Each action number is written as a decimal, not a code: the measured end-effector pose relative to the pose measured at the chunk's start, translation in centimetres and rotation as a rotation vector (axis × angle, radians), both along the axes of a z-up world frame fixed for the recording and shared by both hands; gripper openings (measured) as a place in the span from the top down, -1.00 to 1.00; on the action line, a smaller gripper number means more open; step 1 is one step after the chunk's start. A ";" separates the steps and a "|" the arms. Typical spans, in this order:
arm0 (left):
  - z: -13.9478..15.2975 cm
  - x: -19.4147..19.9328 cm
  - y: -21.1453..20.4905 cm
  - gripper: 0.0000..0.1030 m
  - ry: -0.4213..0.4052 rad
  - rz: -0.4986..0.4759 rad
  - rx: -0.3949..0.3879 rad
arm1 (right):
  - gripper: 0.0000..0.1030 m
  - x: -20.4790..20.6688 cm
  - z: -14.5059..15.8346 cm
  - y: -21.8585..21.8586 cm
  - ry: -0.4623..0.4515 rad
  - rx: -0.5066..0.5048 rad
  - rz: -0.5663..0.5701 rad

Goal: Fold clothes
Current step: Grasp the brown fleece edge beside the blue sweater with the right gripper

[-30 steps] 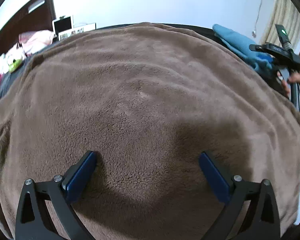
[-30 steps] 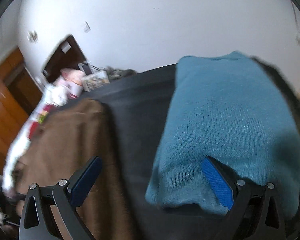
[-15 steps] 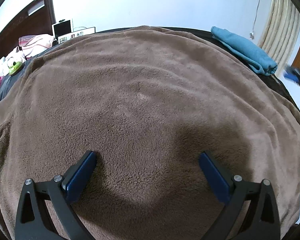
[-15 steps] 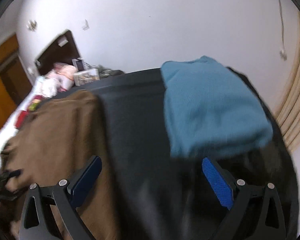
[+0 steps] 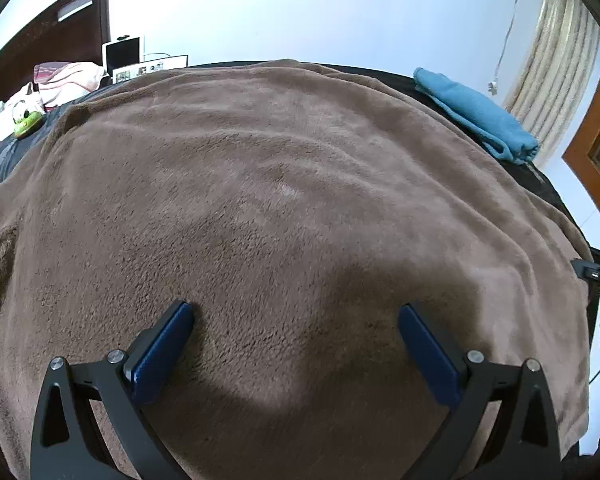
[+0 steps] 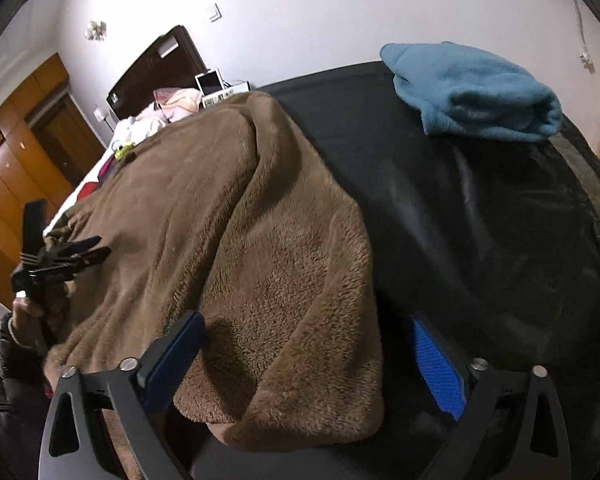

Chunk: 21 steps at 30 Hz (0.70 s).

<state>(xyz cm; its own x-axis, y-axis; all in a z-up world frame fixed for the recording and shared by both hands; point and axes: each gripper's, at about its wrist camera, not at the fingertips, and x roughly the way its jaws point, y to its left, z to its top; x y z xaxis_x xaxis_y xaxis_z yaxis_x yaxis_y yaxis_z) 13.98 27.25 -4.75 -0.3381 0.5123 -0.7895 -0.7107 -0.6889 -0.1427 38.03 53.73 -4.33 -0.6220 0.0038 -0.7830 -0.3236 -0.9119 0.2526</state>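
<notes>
Brown fleece garment [image 5: 284, 208] lies spread wide across the dark bed [image 6: 480, 220], plush and softly rippled, nearly flat. Its near corner [image 6: 300, 412] droops in a thick fold at the bed's edge. Right tool [image 6: 306, 350] straddles that corner, jaws wide and closing, pads not yet pressing. Left tool [image 5: 296, 328] hovers over the fleece, wide apart, gripping nothing. Bare dark bed lies open to the right; a folded blue sweater [image 6: 472, 88] sits well apart.
</notes>
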 end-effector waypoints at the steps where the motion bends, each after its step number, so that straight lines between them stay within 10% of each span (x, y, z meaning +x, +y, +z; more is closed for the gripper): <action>1: 0.0 0.0 -0.2 -1.00 0.001 -0.012 -0.001 | -0.57 0.0 -0.1 -0.3 -0.007 0.006 0.002; 11: 0.0 -0.1 -0.8 -1.00 0.008 -0.027 -0.008 | 0.64 -1.2 2.3 -1.2 -0.029 0.204 -0.057; 21: 0.1 -0.1 -1.0 -1.00 0.006 -0.025 -0.002 | 0.72 -5.2 11.9 2.9 0.041 0.873 -0.353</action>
